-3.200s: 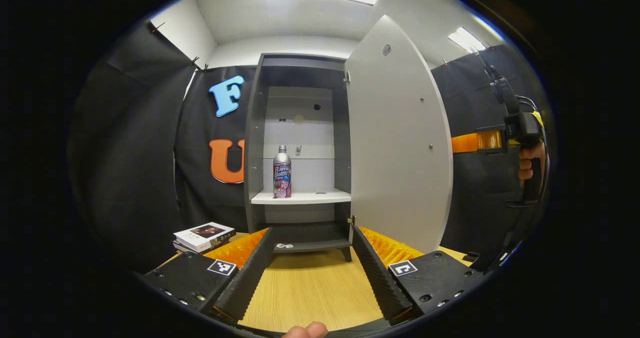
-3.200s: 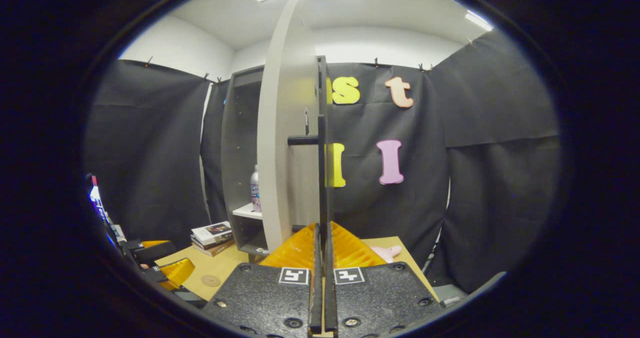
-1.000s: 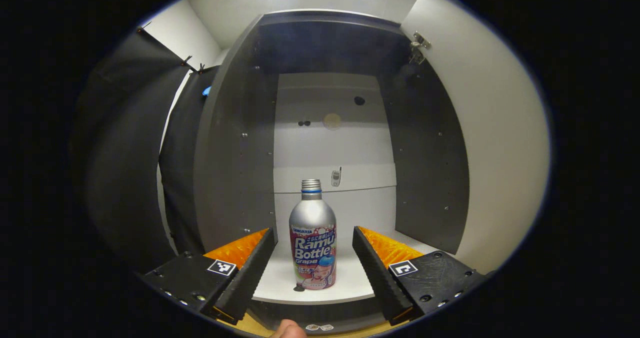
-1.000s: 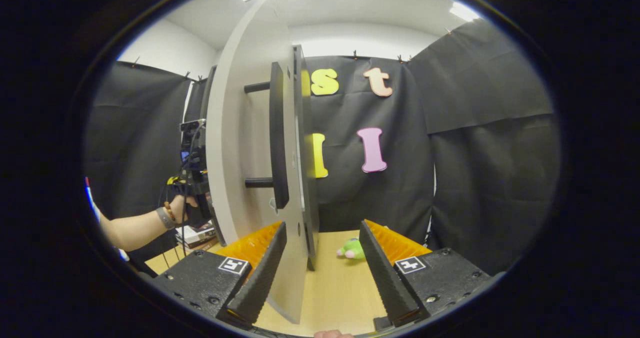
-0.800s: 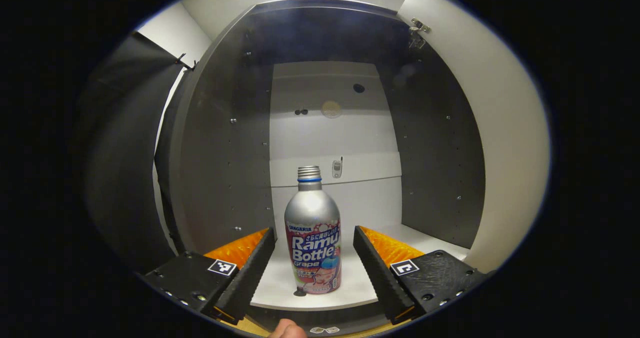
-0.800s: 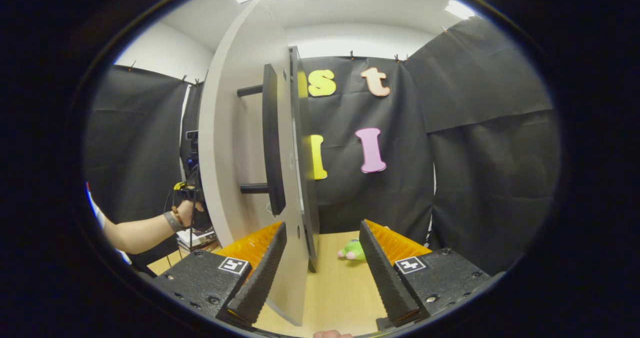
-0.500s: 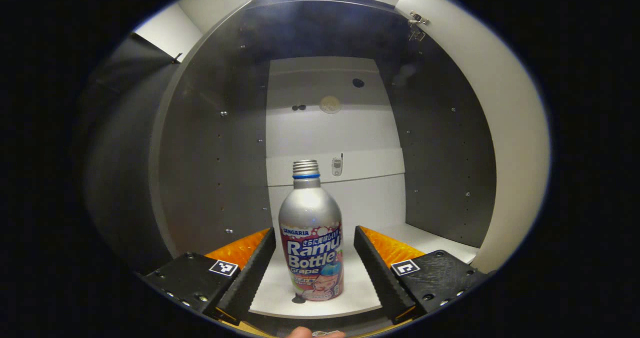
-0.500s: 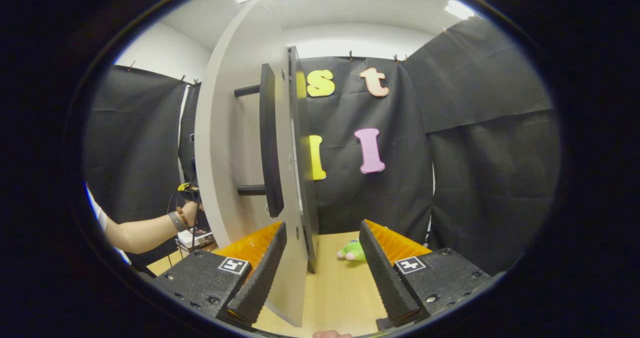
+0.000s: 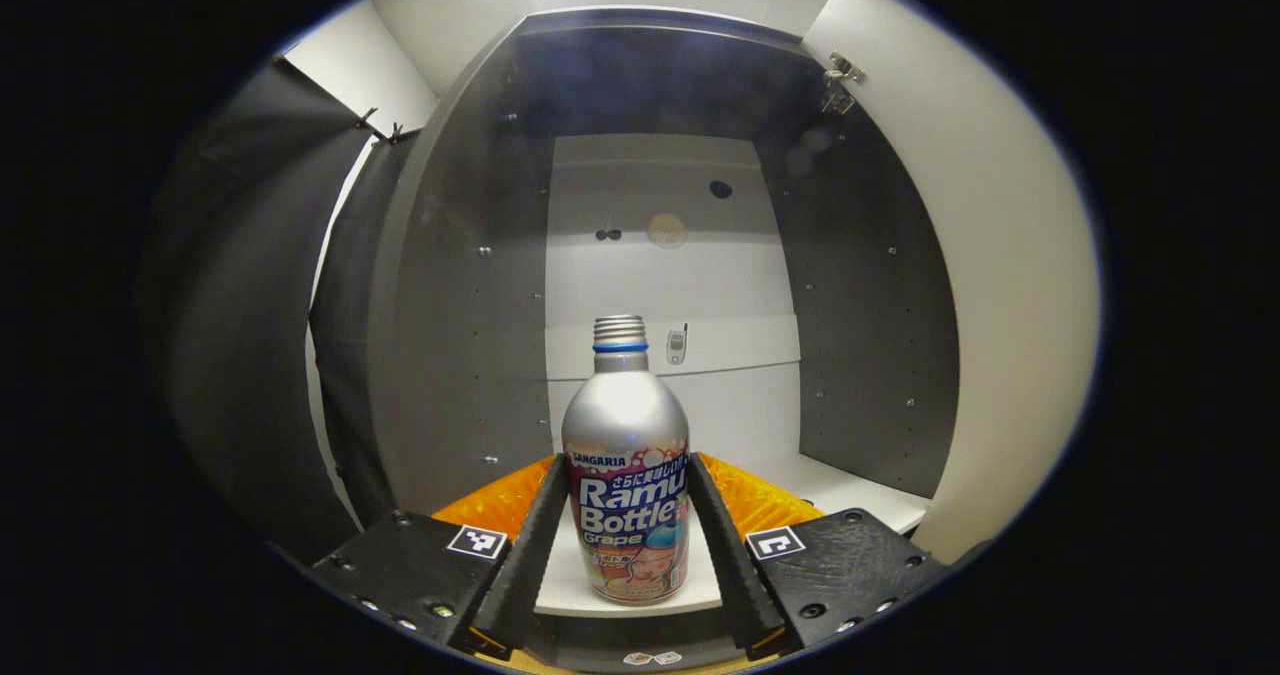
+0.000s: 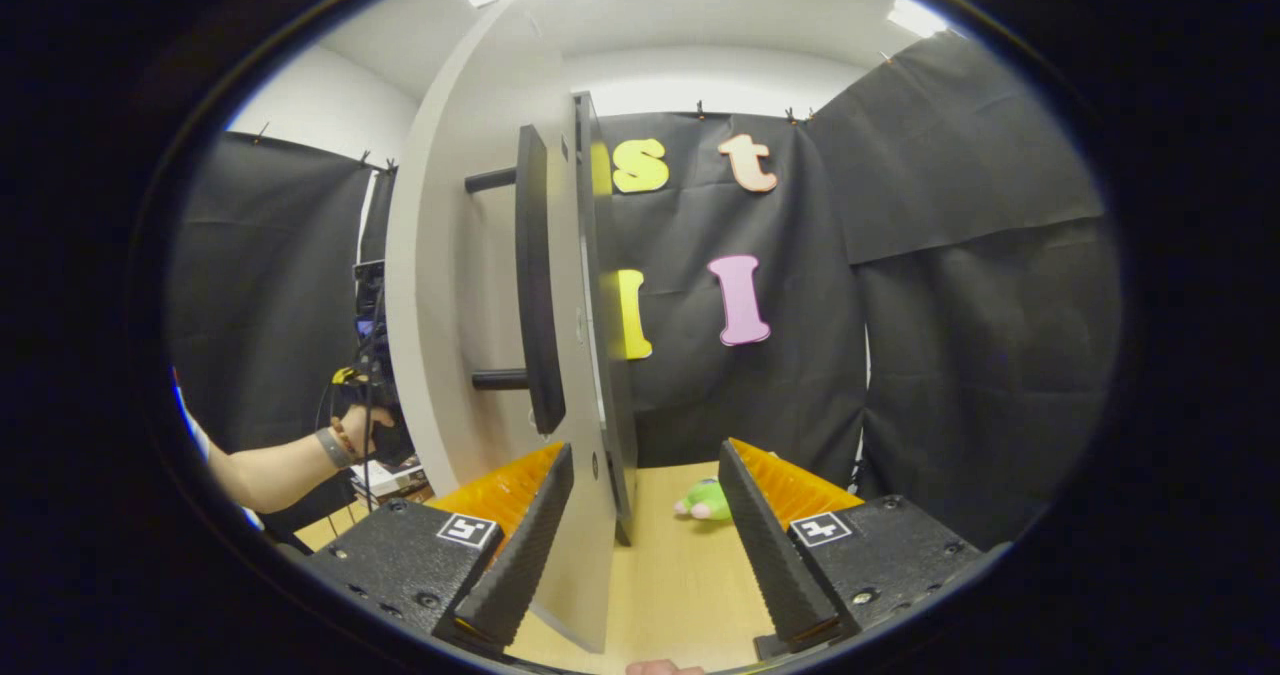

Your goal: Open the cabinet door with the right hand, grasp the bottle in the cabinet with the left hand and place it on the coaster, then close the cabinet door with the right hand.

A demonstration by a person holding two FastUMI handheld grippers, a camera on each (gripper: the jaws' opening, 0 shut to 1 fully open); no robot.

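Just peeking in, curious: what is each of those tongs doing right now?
Left tongs: closed on the drink bottle in the cabinet.
Right tongs: open, holding nothing, at the cabinet door edge.

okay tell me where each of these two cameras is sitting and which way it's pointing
Left gripper view: rides the left gripper, facing into the cabinet; its fingers press the bottle.
Right gripper view: rides the right gripper, open, facing the door's edge; a hand shows beyond.
Shared: the cabinet door.

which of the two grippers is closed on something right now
The left gripper: its fingers press both sides of the bottle on the cabinet shelf. The right gripper is wide open, its fingers straddling the door edge without gripping it.
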